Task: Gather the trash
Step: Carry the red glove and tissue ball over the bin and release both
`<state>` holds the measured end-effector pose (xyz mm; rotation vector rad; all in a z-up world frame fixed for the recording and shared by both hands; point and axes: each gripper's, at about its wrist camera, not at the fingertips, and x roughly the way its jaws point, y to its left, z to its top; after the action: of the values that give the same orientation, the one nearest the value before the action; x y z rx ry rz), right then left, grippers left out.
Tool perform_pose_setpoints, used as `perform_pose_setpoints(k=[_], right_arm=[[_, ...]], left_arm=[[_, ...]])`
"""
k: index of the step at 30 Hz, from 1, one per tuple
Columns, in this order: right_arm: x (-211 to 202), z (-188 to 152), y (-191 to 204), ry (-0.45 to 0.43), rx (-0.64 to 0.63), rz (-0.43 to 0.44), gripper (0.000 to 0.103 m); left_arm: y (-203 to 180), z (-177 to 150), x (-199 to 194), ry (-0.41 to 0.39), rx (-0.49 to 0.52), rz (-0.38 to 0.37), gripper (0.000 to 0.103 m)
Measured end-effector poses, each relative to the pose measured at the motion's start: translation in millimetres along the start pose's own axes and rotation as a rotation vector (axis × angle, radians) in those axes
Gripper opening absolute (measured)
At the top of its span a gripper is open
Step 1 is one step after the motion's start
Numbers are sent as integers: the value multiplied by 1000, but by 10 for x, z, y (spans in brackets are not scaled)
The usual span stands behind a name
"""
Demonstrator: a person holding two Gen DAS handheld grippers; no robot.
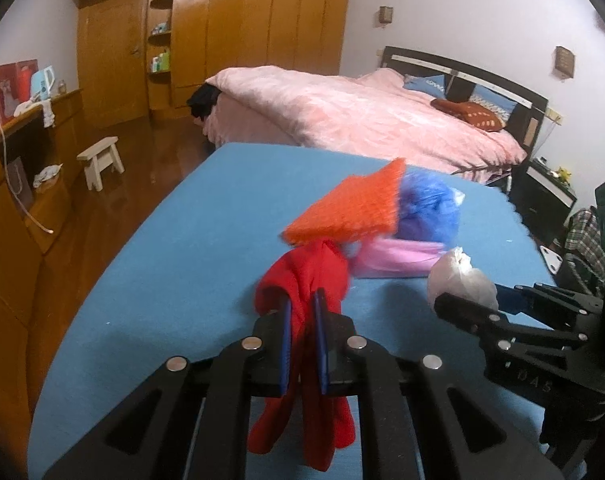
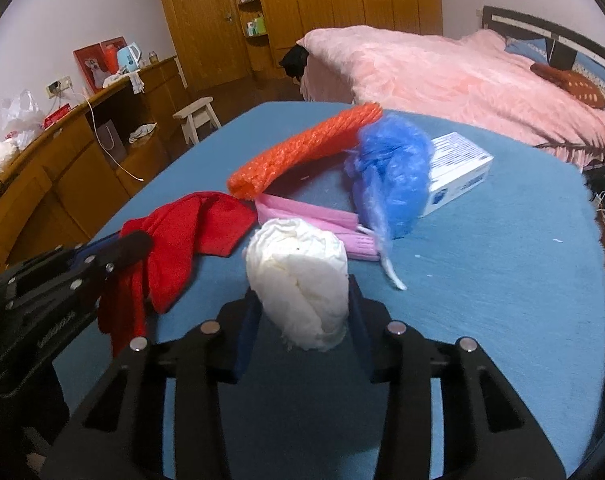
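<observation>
Red soft cloth [image 1: 302,280] hangs limp, pinched in the left gripper [image 1: 302,316] over the blue table [image 1: 162,260]. The right gripper [image 2: 302,312] squeezes a crumpled white paper wad [image 2: 298,272], beside ribbed orange mesh [image 2: 302,144] and a wrinkled blue bag [image 2: 394,172].

White box [image 2: 456,174]: near end hidden behind the blue plastic bag [image 2: 390,176]; print too small to read.
Pink packet [image 1: 398,258]: partly covered by the orange mesh [image 1: 350,204]; blurred.
Red cloth [image 1: 302,280]: lower end cut off behind the left gripper [image 1: 304,316].
Shelf bottles [image 1: 160,62]: too small to identify.
Bed [image 2: 462,76]: cropped at the right edge.
</observation>
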<state>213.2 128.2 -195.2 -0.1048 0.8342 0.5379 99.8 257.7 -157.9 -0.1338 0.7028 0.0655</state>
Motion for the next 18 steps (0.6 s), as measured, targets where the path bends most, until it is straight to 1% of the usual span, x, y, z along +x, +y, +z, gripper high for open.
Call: perform_pose_setpoints(k=[5, 8, 14, 18], right_arm=[[-299, -51, -216, -27, 32, -18, 39], [-507, -96, -376, -46, 52, -48, 39], [-938, -162, -837, -91, 117, -121, 39], [-1265, -234, -1144, -128, 150, -188, 39]], left_arm=[[-326, 90, -162, -29, 39, -63, 11], [-566, 181, -251, -46, 66, -100, 11], [-1101, 361, -408, -74, 112, -190, 11], [-1461, 475, -518, -104, 151, -256, 11]])
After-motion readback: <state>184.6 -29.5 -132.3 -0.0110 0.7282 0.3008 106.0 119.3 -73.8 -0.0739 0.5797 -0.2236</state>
